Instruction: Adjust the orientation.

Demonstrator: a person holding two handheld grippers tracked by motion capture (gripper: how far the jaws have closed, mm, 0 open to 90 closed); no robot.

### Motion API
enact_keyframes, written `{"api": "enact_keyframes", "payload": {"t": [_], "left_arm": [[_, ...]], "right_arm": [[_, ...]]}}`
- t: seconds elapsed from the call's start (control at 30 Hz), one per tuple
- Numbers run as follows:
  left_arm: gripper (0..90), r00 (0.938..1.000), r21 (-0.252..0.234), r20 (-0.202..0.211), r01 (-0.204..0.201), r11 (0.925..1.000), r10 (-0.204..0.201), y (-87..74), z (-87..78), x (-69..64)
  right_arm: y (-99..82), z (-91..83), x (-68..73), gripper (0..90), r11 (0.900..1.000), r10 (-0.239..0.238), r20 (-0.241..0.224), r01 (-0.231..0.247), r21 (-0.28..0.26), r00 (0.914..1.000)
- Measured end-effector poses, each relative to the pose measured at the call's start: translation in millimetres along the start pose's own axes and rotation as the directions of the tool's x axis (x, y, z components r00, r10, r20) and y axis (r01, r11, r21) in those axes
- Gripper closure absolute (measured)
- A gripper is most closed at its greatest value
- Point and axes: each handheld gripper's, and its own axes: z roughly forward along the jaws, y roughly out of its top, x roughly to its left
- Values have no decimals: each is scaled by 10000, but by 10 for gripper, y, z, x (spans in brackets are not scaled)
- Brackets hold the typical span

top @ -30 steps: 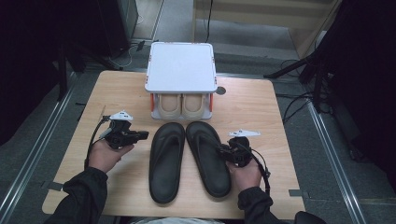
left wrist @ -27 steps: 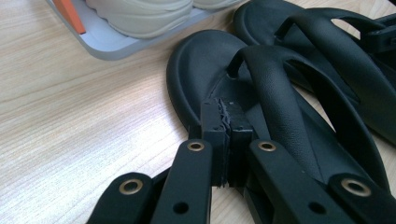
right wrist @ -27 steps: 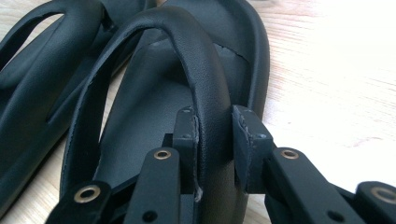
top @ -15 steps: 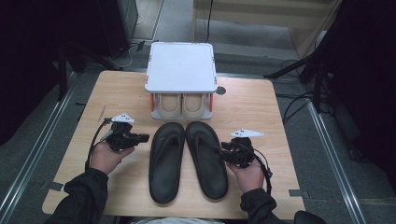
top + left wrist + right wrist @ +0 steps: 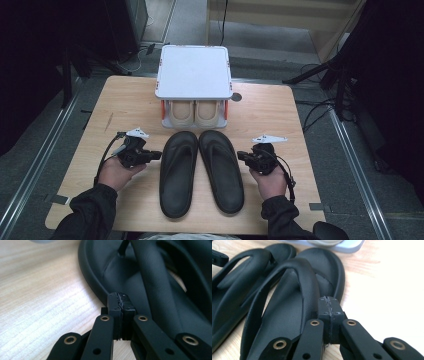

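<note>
We see the left claw [image 5: 156,156] clenched on nothing, beside the left black rubber flip-flop [image 5: 177,172]. The right claw [image 5: 242,156] has just been closing and sits clenched empty, beside the right black rubber flip-flop [image 5: 222,170] on the pale wooden table [image 5: 125,100].

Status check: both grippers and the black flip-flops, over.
Left gripper shut, empty, at left flip-flop outer edge. Right gripper just closed, empty, beside right flip-flop. Pair flat on table; shoe rack behind, nothing blocking.

Two black flip-flops lay side by side, soles down, on the wooden table, toes toward its far side. The left flip-flop [image 5: 177,172] and the right flip-flop [image 5: 222,169] nearly touched, their thong straps arching upward.
</note>
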Motion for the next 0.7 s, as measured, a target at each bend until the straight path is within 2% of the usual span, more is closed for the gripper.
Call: {"api": "enact_keyframes", "payload": {"t": [0.17,0.2,0.33,0.7], "left_arm": [[897,9997,432,1,-262,9987,262,-18,63,-54],[897,9993,435,-48,-359,9984,361,-20,63,-62],[897,9997,423,134,-223,9989,217,-30,68,-78],[896,9967,592,584,-595,9965,561,-29,117,-239]], "right_arm": [[10,65,36,900,9996,-174,-58,175,235,9998],[14,69,35,900,9996,-164,-70,166,244,9998],[18,79,28,900,9995,-160,-94,163,264,9998],[12,140,71,900,9990,-276,-219,283,349,9994]]}}
